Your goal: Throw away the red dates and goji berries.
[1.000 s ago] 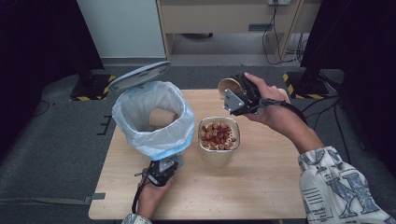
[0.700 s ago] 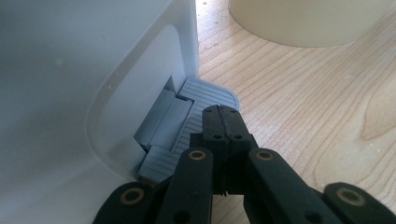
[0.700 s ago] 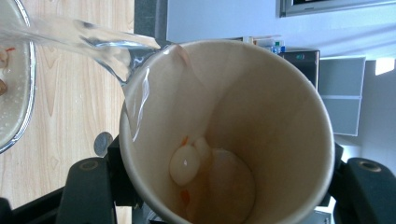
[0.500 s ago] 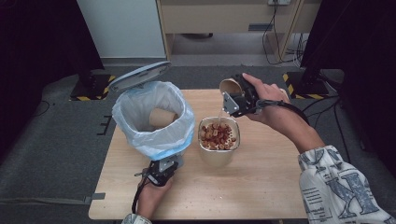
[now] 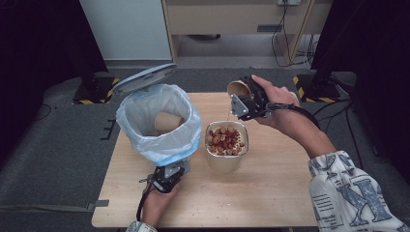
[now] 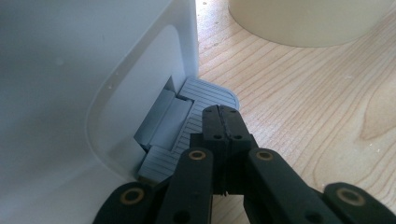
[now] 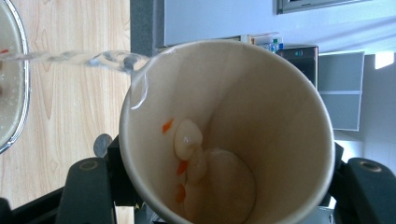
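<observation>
Tipped further since a second ago: paper cup (image 5: 238, 89) in the right claw (image 5: 244, 103), now lying nearly on its side above the far right of the bench (image 5: 270, 193), mouth turned toward the sieve bowl. Clamped across the cup's wall, right claw, jaws spread to the cup's width, seen at either side of the cup (image 7: 229, 135) in the right gripper view. Thin stream of clear liquid (image 7: 79, 58) running off the cup's rim toward the steel-rimmed strainer (image 7: 14, 79) at the left edge of that view. A few pale lumps and orange bits (image 7: 191, 154) stuck to the inside wall of the cup.

Unchanged, near left: left claw (image 5: 167, 180) held low at the foot of the white bin (image 5: 159, 121), jaws pressed together with nothing between them, tips resting on the bin's grey ribbed pedal (image 6: 196, 100). Bin lid (image 5: 144, 78) raised at the far side, blue liner (image 5: 183, 145) folded over the rim, another paper cup (image 5: 168, 123) lying inside.

Middle of the bench, just right of the bin: beige tub (image 5: 226, 159) carrying the strainer, heaped with reddish-brown and pale pieces (image 5: 225, 140).
</observation>
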The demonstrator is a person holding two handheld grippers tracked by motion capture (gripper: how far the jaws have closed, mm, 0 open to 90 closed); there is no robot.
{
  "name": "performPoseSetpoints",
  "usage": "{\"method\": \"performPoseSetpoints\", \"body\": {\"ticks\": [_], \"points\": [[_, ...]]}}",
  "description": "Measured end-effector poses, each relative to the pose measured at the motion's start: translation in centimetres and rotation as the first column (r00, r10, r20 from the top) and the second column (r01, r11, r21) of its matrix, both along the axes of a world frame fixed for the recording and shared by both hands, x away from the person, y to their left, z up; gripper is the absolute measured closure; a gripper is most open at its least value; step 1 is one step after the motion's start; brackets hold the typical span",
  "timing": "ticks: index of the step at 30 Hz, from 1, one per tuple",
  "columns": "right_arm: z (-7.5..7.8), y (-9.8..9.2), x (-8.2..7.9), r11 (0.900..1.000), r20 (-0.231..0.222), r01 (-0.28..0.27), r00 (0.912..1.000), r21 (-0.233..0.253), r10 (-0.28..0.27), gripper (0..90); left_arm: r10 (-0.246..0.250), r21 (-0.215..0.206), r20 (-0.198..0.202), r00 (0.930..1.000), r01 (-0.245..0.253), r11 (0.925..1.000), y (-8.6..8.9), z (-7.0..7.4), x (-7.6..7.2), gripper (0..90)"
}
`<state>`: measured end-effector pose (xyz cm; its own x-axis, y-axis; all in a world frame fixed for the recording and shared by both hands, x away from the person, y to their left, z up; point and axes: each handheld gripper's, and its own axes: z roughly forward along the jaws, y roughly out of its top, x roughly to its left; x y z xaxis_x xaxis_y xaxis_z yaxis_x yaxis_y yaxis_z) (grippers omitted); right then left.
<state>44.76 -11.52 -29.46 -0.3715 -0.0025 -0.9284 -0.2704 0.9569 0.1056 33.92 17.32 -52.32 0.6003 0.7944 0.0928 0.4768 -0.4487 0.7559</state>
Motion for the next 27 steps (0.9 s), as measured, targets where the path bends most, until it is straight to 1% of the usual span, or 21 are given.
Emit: {"method": "performPoseSetpoints", "body": {"ticks": [2, 5, 6, 9, 12, 13, 15, 17, 19, 22, 27], "points": [[-0.2, 0.3, -0.1, 1.000, -0.003, -0.013, 0.9999, 0.002, 0.013, 33.0, 0.000, 0.000, 0.000, 1.0000, 0.000, 1.0000, 0.0, 0.0, 0.0, 89.4], [-0.7, 0.6, -0.3, 1.000, -0.013, -0.025, 0.9996, -0.019, 0.024, 32.9, 0.002, 0.001, 0.001, 1.0000, -0.002, 1.0000, 0.0, 0.0, 0.0, 89.4], [-0.6, 0.6, -0.3, 1.000, -0.011, -0.021, 0.9997, -0.023, 0.020, 32.9, 0.002, 0.001, 0.001, 1.0000, -0.002, 1.0000, 0.0, 0.0, 0.0, 89.4], [-0.1, 0.4, -0.2, 1.000, -0.006, -0.007, 1.0000, -0.003, 0.007, 32.8, 0.000, -0.001, 0.001, 1.0000, 0.000, 1.0000, 0.0, 0.0, 0.0, 89.4], [0.1, 0.7, -0.4, 1.000, -0.002, -0.018, 0.9998, -0.006, 0.018, 32.8, 0.000, -0.002, 0.000, 1.0000, 0.000, 1.0000, 0.0, 0.0, 0.0, 89.4], [0.0, 0.9, -0.5, 1.000, -0.001, -0.021, 0.9998, -0.020, 0.021, 32.8, 0.000, 0.001, 0.000, 1.0000, 0.000, 1.0000, 0.0, 0.0, 0.0, 89.4], [-0.2, 1.2, -0.7, 0.997, 0.016, -0.024, 0.9996, -0.068, 0.025, 32.8, 0.000, 0.001, 0.000, 1.0000, 0.000, 1.0000, 0.0, 0.0, 0.0, 89.4], [-0.3, 1.2, -0.6, 0.992, 0.040, -0.010, 0.9991, -0.124, 0.015, 32.8, 0.000, 0.000, 0.000, 1.0000, 0.000, 1.0000, 0.0, 0.0, 0.0, 89.4], [-0.4, 1.0, -0.4, 0.987, 0.059, 0.009, 0.9983, -0.162, 0.001, 32.8, 0.000, 0.000, 0.000, 1.0000, 0.000, 1.0000, 0.0, 0.0, 0.0, 89.4], [-0.4, 1.0, -0.4, 0.987, 0.060, 0.013, 0.9982, -0.162, -0.003, 32.8, 0.000, -0.001, -0.001, 1.0000, 0.000, 1.0000, 0.0, 0.0, 0.0, 89.4], [-0.2, 1.2, -0.5, 0.988, 0.056, 0.000, 0.9984, -0.155, 0.009, 32.7, 0.001, 0.001, 0.000, 1.0000, -0.001, 1.0000, 0.0, 0.0, 0.0, 89.4]]}}
